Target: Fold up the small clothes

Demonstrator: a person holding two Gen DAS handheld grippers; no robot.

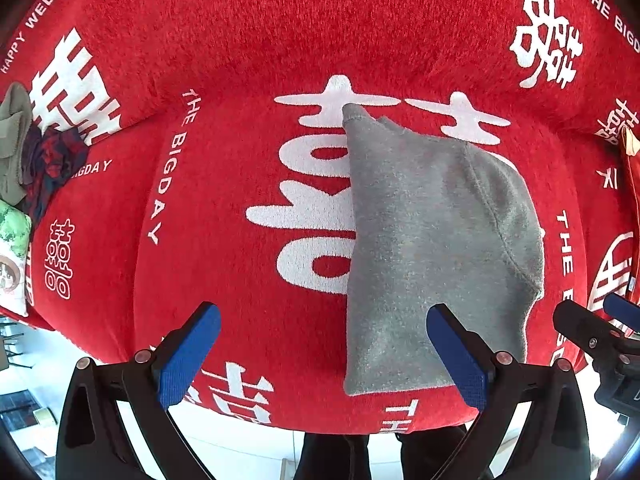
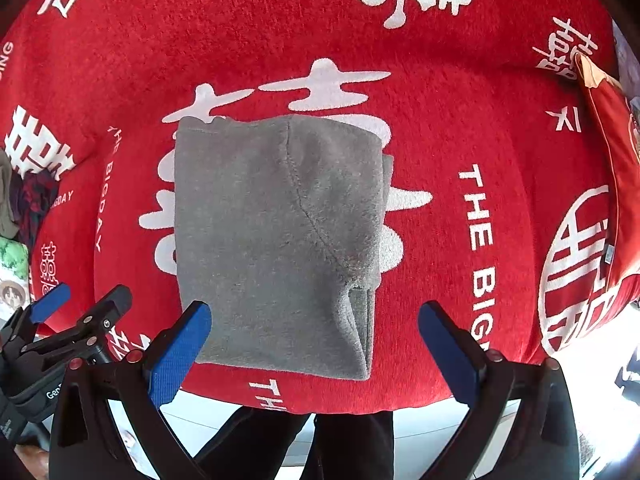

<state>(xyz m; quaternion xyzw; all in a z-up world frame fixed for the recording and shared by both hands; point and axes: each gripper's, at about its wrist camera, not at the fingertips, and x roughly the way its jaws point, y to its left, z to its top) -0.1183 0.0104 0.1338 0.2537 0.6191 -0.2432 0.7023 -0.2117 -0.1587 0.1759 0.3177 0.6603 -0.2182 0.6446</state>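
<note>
Now, left gripper spread wide, right gripper likewise, folded grey garment ungrasped

The place looked like a home, most likely a living room. The surface was soft and padded, covered with a red plush blanket printed with white double-happiness characters and the words "THE BIG DAY" and "HAPPY WEDDING". A heap of loose clothes lay at the left edge, next to a cushion with a cartoon print. A red cushion stood at the right. Below the edge, a pale tiled floor was visible.
</note>
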